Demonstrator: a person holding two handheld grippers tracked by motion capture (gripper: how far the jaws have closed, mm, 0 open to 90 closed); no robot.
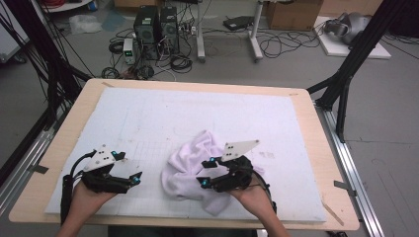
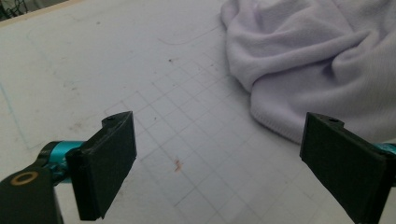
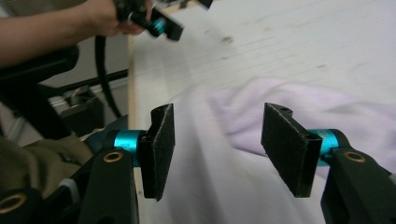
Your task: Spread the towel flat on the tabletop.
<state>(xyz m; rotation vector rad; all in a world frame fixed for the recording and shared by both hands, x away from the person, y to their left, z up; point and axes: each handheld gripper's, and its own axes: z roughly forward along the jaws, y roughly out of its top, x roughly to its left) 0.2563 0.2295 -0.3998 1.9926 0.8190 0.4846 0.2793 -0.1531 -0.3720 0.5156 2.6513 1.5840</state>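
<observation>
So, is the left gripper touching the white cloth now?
Apart. In the left gripper view the left gripper has open jaws with bare gridded mat between them, and the white cloth lies beyond the pads, with mat visible between.

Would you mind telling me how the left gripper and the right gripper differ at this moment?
The left gripper sits over bare white mat, apart from the pale lilac cloth; the right gripper is over that cloth. The left gripper's jaws stand wide with only mat between them; the right gripper's stand narrower, with cloth showing between them, unpinched. Both are black, hand-held and open.
</observation>
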